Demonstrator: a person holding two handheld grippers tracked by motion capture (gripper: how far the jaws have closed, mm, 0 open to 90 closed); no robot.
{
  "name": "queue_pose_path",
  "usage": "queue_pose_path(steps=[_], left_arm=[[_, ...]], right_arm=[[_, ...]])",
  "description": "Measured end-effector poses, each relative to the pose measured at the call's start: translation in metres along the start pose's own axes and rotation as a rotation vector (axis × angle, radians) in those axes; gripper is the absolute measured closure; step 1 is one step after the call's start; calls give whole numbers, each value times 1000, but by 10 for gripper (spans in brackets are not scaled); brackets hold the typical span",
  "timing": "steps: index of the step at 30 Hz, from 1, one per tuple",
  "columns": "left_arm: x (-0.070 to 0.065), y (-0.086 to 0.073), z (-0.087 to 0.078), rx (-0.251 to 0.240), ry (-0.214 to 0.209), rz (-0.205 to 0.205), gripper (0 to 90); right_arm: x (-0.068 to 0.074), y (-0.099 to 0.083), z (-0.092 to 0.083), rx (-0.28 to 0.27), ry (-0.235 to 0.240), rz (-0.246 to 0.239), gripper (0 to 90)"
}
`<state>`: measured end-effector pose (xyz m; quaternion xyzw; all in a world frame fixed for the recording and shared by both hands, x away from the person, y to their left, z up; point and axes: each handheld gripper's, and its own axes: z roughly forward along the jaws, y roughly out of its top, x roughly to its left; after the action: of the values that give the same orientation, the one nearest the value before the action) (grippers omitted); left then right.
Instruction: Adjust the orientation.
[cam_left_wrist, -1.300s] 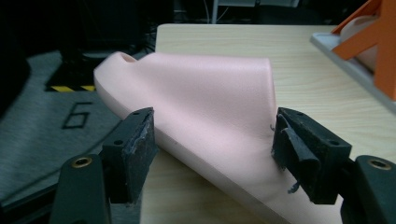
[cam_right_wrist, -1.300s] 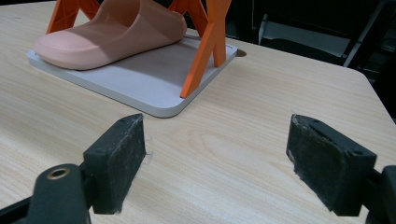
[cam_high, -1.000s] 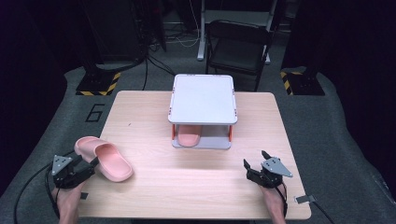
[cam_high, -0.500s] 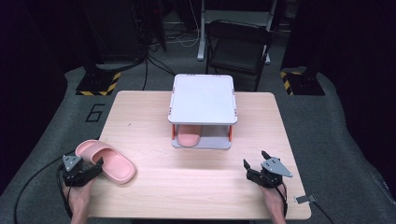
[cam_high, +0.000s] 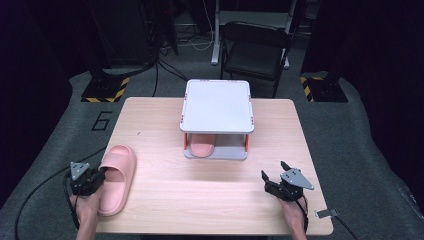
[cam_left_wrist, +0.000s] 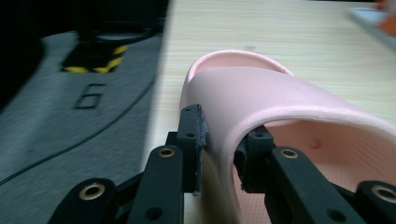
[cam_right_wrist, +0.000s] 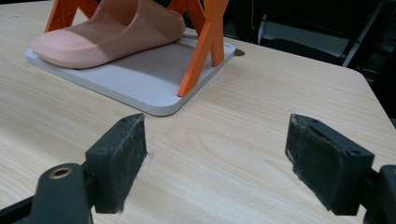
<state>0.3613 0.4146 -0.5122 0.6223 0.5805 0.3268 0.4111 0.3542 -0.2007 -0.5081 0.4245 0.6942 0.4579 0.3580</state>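
Left gripper: your left gripper (cam_high: 97, 177) sits at the lower left of the high view; its jaws have just been closing, and in the left gripper view they now pinch the side wall of the pink slipper's strap (cam_left_wrist: 219, 154), one pad outside, one inside.
Change, slipper: compared with a second ago, the pink slipper (cam_high: 116, 178) has swung round; it lay slanting toward the lower right then, and now it points nearly straight up the frame, toe at the top, its outer side at the table's left edge.
Change, left hand: you have shifted your left hand (cam_high: 86, 210) a little to the right and lower in the frame.
Right gripper: your right gripper (cam_high: 272, 175) stays at the lower right of the high view, unchanged; its jaws stand wide apart with only bare table between the pads (cam_right_wrist: 119, 158).
Table: one wooden table (cam_high: 215, 185), filling the middle of the frame.
Slippers: two, one in your grip, the second slipper (cam_high: 201, 145) lying on the rack's lower shelf at centre frame.
Rack: one white two-tier rack (cam_high: 217, 105) with orange legs (cam_right_wrist: 201, 51), beyond both grippers.
Grippers: two.
Chair: one dark chair (cam_high: 255, 47) behind the table, at top centre.
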Motion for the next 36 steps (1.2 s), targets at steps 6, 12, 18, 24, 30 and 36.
queue_pose_path(steps=[6, 12, 18, 24, 30, 36], left_arm=[[-57, 6, 3, 7, -182, 111, 761], [-121, 8, 17, 24, -360, 155, 759], [-153, 6, 17, 37, -425, 196, 755], [-162, 5, 20, 64, -414, 243, 739], [-150, 6, 15, 41, -413, 199, 454], [-124, 4, 3, 6, -443, 170, 281]], right_arm=[[1, 0, 1, -20, -1, -6, 198], [0, -1, 1, -21, 4, -5, 198], [0, 0, -1, -20, 1, -5, 198], [0, 0, -2, -18, 3, -3, 198], [-1, 0, -3, -24, -3, 7, 187], [-3, 0, -5, -26, -6, 12, 180]])
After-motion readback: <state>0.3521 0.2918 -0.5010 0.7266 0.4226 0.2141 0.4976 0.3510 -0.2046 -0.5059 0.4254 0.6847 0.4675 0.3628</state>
